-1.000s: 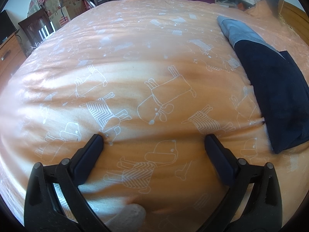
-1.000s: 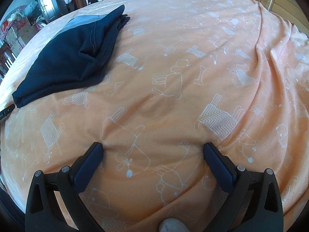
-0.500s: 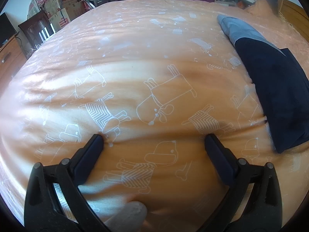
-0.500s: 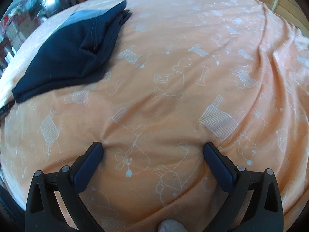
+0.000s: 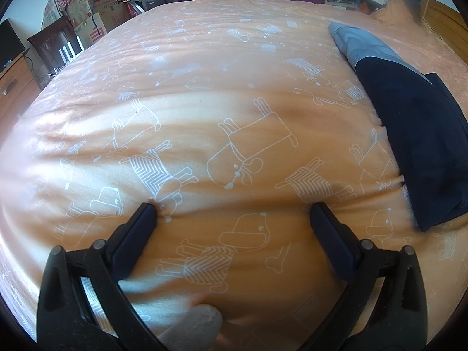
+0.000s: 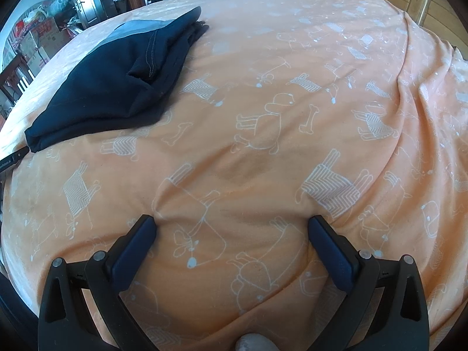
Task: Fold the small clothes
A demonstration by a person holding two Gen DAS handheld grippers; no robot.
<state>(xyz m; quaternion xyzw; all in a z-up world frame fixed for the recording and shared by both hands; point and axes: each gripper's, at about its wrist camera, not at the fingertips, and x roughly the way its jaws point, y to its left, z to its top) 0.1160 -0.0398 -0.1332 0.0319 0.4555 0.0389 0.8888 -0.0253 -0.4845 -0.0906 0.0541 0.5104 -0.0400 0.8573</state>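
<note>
Garment (image 6: 114,87) seam only in right view; cardboard boxes (image 5: 96,5) only left; both jaws wide.

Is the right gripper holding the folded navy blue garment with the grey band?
No, the right gripper is open on the orange bedspread, apart from the navy garment.

The black two-finger left gripper (image 5: 234,209) is held with its jaws spread wide, nothing gripped between them, the dark blue fingertips (image 5: 147,209) pressed down at a low angle. The black two-finger right gripper (image 6: 232,222) is posed likewise, jaws spread wide, empty.
</note>
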